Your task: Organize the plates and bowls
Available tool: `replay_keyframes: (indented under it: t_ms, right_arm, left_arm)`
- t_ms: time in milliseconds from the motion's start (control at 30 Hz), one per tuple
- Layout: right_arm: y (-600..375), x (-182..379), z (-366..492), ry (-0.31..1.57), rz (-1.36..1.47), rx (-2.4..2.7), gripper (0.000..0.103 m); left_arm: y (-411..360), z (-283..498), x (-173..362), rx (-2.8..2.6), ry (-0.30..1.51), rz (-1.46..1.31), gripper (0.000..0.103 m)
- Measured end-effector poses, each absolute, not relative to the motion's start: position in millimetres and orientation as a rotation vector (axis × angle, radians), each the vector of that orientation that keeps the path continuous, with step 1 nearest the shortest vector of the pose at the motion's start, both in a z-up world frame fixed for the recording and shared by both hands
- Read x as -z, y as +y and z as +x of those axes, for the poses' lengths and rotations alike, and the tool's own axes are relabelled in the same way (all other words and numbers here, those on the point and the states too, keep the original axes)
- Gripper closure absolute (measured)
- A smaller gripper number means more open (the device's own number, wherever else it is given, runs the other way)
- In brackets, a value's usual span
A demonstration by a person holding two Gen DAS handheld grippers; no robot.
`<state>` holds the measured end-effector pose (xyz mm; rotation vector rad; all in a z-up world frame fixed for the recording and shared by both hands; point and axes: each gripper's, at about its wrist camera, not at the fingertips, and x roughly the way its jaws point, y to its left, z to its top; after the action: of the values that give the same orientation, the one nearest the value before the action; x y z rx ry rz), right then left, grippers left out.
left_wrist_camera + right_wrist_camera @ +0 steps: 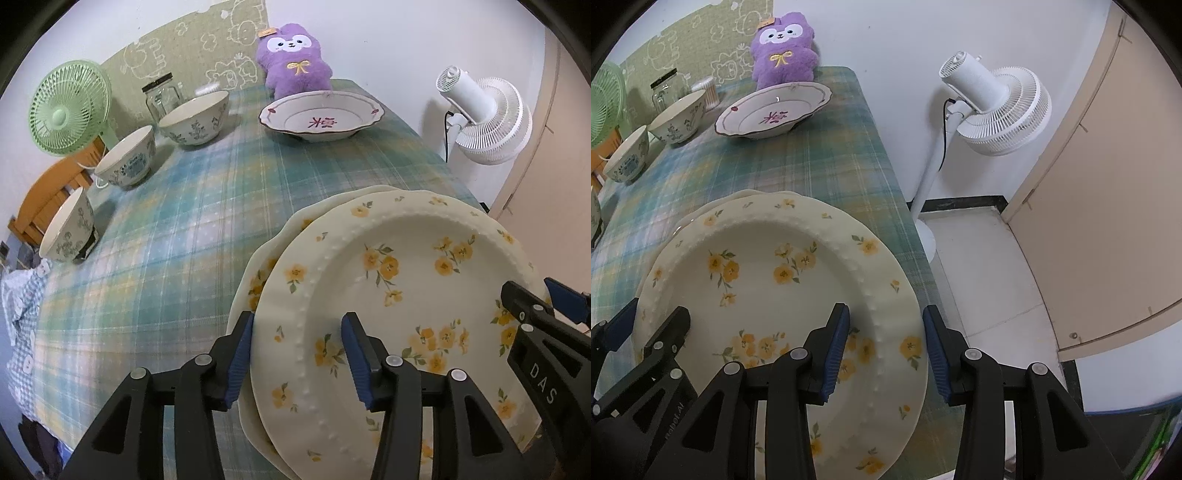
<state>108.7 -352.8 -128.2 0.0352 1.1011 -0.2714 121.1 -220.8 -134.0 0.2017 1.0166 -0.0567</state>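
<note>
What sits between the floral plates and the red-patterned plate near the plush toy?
Nothing visible. Only bare plaid tablecloth lies between the yellow-flowered plates and the red-patterned plate. The three bowls stand off along the left edge, clear of that path.

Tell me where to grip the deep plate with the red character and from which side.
Grip the deep plate by its near scalloped rim, coming from above on the camera side: the rim flares out and overhangs its small foot, and the purple plush toy crowds the far edge.
</note>
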Motion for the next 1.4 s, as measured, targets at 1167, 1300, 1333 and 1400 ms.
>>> replay_keyframes:
  t_ms: [1167,1300,1333,1400]
  right_arm:
    - [-335.2,84.3,128.2,1.039,0.044,0.176,0.034]
    - [-322.4,57.7,129.9,0.99,0.065,0.173,0.032]
    - [-319.6,52.4,130.8,0.984,0.072,0.173,0.032]
    - [-314.1,40.8,132.4,0.974,0.092,0.169,0.032]
  left_arm:
    - [-197.1,141.4,99.0,0.038,0.985,0.171,0.031]
    - [-182.6,146.2,71.5,0.07,0.94,0.149,0.026]
    - [-178.3,148.0,65.9,0.078,0.936,0.139,0.025]
    - [-169.7,151.5,55.3,0.093,0.931,0.115,0.023]
